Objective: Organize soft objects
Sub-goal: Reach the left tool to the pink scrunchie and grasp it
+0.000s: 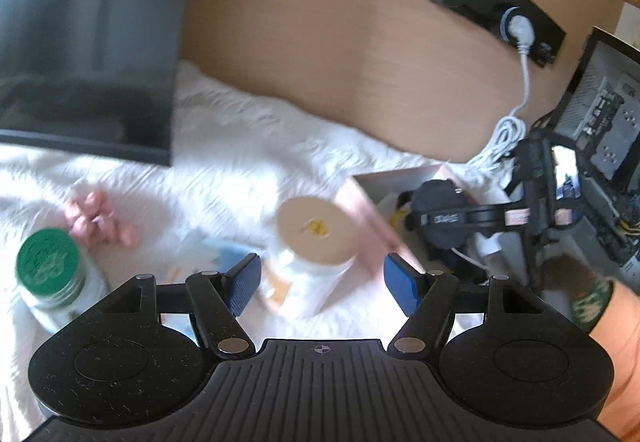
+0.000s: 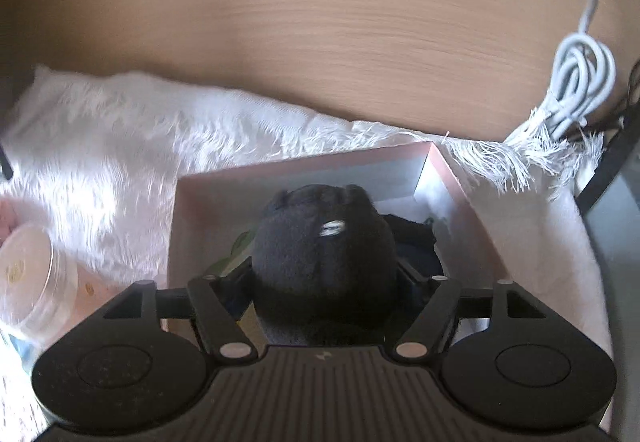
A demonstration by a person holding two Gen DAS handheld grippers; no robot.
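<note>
Now the right gripper (image 2: 324, 282) hangs over the open pink-walled cardboard box (image 2: 304, 172), a black plush toy (image 2: 324, 254) between its fingers; whether the pads press it I cannot tell. Over on the fluffy white blanket (image 1: 240, 162), the left gripper (image 1: 322, 282) gapes wide and empty just before a white jar with a beige lid (image 1: 314, 236), beside a green-lidded bottle (image 1: 50, 268)

Black plush toy (image 2: 324, 262) over the pink box (image 2: 280, 174)

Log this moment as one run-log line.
left gripper: open, empty | right gripper: around black plush toy, grip unclear | toy: over pink box
</note>
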